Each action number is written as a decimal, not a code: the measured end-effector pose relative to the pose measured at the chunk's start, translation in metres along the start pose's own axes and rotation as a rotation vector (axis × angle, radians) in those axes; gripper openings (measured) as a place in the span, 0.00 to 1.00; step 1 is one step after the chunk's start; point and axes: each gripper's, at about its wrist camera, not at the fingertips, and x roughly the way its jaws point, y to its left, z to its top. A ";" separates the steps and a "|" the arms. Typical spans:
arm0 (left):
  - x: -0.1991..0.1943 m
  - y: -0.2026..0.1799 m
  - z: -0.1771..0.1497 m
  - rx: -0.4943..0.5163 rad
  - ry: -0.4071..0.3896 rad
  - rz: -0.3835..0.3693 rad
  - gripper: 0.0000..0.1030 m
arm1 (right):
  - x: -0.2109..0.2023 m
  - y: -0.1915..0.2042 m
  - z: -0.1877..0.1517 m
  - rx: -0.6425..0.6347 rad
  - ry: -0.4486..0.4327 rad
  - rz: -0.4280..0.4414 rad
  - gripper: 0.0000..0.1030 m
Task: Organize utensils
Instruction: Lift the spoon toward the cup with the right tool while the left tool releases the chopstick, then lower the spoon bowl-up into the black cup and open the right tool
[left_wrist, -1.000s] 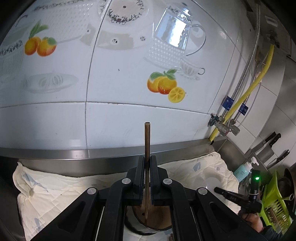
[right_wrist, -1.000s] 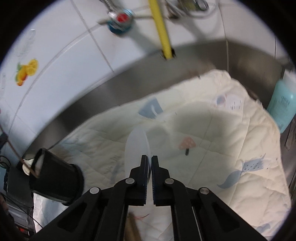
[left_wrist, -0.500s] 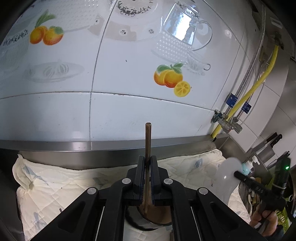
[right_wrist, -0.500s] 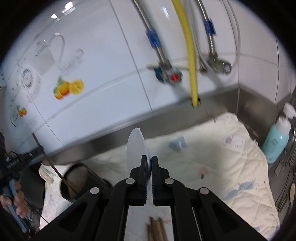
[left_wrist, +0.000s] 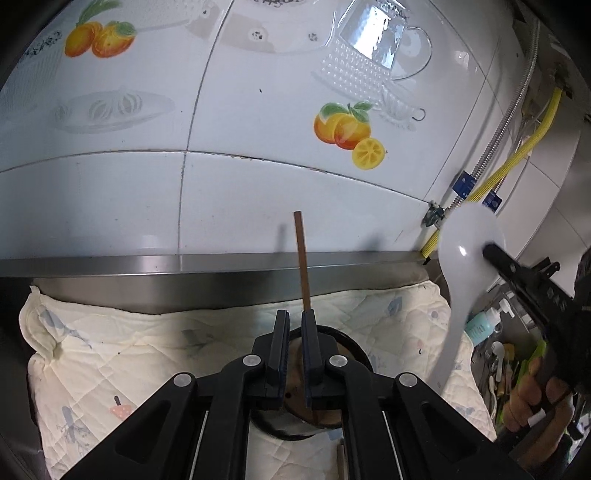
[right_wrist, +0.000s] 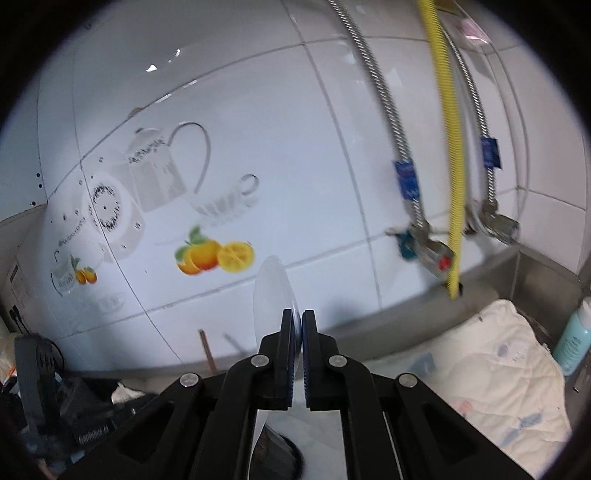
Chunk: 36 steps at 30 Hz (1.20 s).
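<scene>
My left gripper (left_wrist: 294, 319) is open above a round black utensil holder (left_wrist: 347, 343). A brown wooden chopstick (left_wrist: 303, 266) stands in the holder and leans on the right finger, loose between the jaws. My right gripper (right_wrist: 294, 321) is shut on a white plastic spoon (right_wrist: 271, 295), held upright in the air. In the left wrist view the spoon (left_wrist: 467, 254) and the right gripper (left_wrist: 491, 251) are at the right, above the cloth. The chopstick (right_wrist: 206, 349) also shows in the right wrist view.
A cream quilted cloth (left_wrist: 129, 354) covers the steel counter against a white tiled wall. A teal soap bottle (right_wrist: 574, 343) stands at the right. A yellow hose (right_wrist: 452, 147) and steel pipes hang on the wall. A green basket (left_wrist: 532, 365) with utensils is at the far right.
My left gripper has opened and let go of the chopstick, which now leans in the holder. My right gripper has lifted the white spoon and swung it toward the holder.
</scene>
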 end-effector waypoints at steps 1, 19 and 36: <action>-0.002 0.001 -0.001 -0.005 -0.002 -0.002 0.07 | 0.001 0.003 0.000 0.005 -0.010 0.002 0.05; -0.053 0.018 -0.022 -0.023 -0.018 0.059 0.61 | 0.047 0.050 -0.048 -0.199 0.049 -0.035 0.06; -0.104 -0.001 -0.039 0.039 -0.004 0.104 0.61 | 0.022 0.042 -0.059 -0.263 0.196 0.002 0.27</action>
